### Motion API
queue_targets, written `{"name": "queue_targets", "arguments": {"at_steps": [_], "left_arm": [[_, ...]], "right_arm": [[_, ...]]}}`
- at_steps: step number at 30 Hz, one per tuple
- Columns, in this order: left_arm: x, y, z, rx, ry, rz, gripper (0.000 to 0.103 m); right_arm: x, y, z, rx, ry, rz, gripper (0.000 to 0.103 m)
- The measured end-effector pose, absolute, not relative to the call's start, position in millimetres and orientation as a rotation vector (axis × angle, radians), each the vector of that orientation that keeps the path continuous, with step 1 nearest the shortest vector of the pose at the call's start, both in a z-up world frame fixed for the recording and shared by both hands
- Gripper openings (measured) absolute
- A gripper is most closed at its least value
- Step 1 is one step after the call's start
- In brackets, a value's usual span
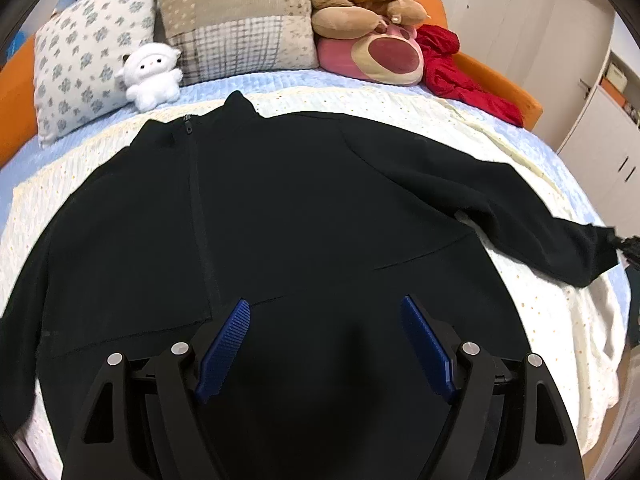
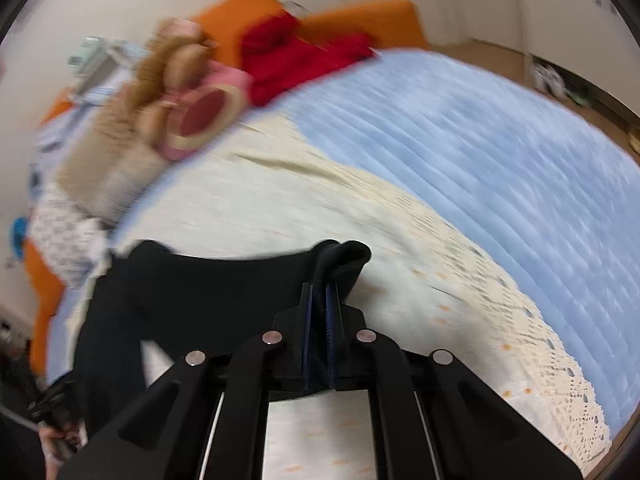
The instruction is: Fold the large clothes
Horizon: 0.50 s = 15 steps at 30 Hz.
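One black jacket (image 1: 320,200), two tools: right tool (image 2: 319,296) clamps its cuff (left tool (image 1: 326,320) agape).

Left gripper (image 1: 325,308) fingers spread wide; right gripper (image 2: 319,292) fingers clamped.

We hold two matching tools. Our left claw (image 1: 326,308) has matte black linkage arms with triangular cut-outs, four round silver pivot pins, and two ribbed blue pads (image 1: 224,350) on its fingers. Our right claw (image 2: 319,292) is built the same: black arms, silver pins, thin blue pad edges, and pale rods running back beneath the frame.
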State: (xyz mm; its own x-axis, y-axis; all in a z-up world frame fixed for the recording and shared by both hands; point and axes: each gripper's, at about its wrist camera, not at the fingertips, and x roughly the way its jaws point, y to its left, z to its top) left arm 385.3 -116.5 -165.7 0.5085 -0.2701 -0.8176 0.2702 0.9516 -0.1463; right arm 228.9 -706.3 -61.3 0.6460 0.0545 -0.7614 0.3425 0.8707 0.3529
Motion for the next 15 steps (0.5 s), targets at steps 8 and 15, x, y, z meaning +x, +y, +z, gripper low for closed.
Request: {"name": "queue_targets", "arguments": {"at_steps": [8,15], "left_arm": [[395.2,-106.9,-166.9,-0.114,1.017,-0.353,0.080],[414.2,-78.4,-177.1,-0.305,1.071,-0.380,0.080]], "right_arm": [[222.4,-549.7,74.2,0.359,0.667,0.339,0.007],[176.2,-399.0,127.2,0.200,0.616,0.804,0.007]]}}
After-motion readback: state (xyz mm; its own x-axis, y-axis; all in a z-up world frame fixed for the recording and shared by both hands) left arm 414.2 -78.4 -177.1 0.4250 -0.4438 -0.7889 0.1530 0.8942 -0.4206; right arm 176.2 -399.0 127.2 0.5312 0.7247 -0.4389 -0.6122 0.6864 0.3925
